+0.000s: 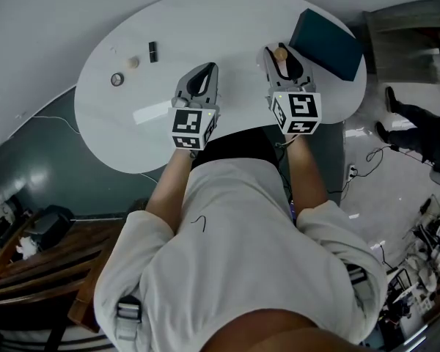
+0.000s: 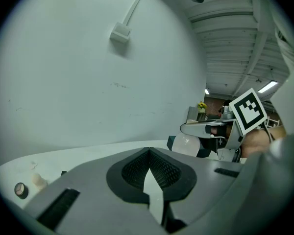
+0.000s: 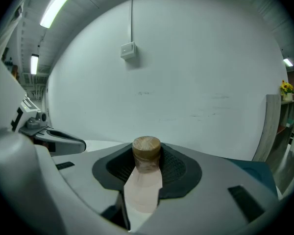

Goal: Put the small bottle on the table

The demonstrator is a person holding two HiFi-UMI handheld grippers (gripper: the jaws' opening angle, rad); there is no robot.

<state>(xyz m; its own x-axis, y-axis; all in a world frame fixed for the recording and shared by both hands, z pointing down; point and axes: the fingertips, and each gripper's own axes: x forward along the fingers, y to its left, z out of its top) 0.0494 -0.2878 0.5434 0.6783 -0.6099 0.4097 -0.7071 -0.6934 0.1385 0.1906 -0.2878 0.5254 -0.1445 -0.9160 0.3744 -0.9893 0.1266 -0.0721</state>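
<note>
Cork-topped small bottle [image 3: 145, 170] stands upright between the 2 jaws of the right claw [image 1: 282, 59], pinched tight over the white table [image 1: 227, 20]; the left claw [image 1: 200, 78] is closed and empty.

White oval table [image 1: 205, 28] against a pale wall [image 1: 44, 13], dark floor [image 1: 29, 156] below.

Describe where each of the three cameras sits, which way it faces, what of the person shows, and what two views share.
Head view: on the person's head, facing steeply down at the table; torso and both forearms show.
Left gripper view: on the left gripper, facing the wall along shut jaws; the right hand shows.
Right gripper view: on the right gripper, facing the wall along jaws clamping the small bottle; no body part clear.
Shared: both gripper views show the wall box.
</note>
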